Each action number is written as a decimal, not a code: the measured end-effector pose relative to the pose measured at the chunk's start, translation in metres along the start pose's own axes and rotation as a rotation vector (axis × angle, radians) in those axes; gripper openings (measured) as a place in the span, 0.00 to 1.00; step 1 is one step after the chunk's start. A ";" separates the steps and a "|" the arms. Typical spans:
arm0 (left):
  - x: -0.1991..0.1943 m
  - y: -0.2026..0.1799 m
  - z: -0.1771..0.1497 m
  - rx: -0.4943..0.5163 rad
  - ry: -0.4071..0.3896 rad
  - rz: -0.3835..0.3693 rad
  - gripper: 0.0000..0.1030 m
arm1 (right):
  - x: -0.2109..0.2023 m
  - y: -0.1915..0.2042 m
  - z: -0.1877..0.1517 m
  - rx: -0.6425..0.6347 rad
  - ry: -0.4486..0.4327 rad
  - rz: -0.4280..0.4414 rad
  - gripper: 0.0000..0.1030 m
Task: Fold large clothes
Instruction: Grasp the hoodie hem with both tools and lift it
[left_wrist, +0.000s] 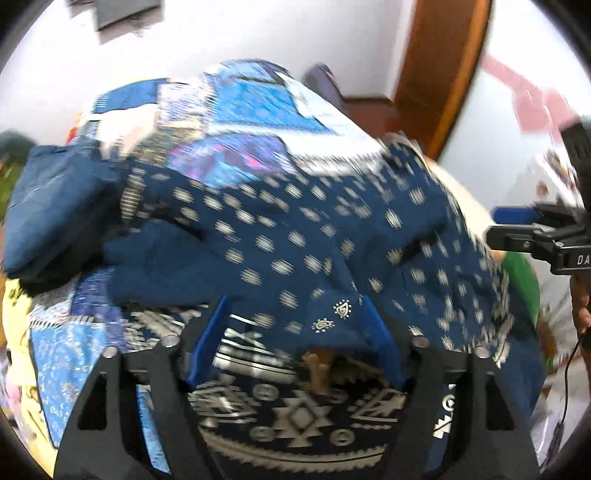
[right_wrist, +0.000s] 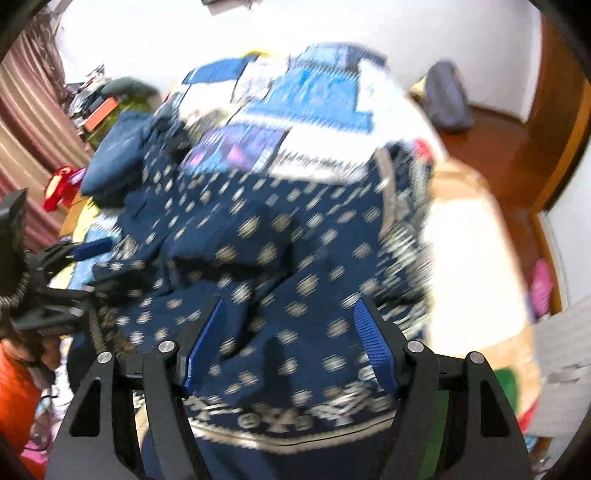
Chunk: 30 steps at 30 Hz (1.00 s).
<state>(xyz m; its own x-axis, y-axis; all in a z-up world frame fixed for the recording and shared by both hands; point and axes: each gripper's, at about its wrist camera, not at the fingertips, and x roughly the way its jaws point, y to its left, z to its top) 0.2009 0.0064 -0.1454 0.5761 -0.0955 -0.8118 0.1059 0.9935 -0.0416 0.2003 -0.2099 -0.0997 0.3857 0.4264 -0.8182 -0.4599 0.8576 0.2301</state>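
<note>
Left wrist: both claws wide over dress (left_wrist: 280, 236)

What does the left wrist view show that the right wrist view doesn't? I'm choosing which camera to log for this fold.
Only the left wrist view shows the right gripper at the frame's right edge. Only the right wrist view shows the striped curtain, a red toy and the left gripper from the side. Both show the navy patterned garment lying on the blue patchwork bedspread, between open jaws, and the wooden door frame.
</note>
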 end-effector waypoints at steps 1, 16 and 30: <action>-0.007 0.010 0.004 -0.033 -0.027 0.014 0.82 | -0.003 -0.004 0.005 0.005 -0.016 -0.016 0.66; 0.039 0.156 -0.016 -0.444 0.058 0.093 0.93 | 0.045 -0.093 0.028 0.275 0.016 -0.050 0.66; 0.101 0.152 0.003 -0.373 0.085 -0.026 0.78 | 0.113 -0.114 0.042 0.271 0.061 0.040 0.44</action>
<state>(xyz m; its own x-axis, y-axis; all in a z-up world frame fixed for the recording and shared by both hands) 0.2779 0.1478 -0.2319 0.5059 -0.1314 -0.8525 -0.1913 0.9467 -0.2594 0.3298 -0.2473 -0.1962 0.3186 0.4502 -0.8342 -0.2402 0.8896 0.3884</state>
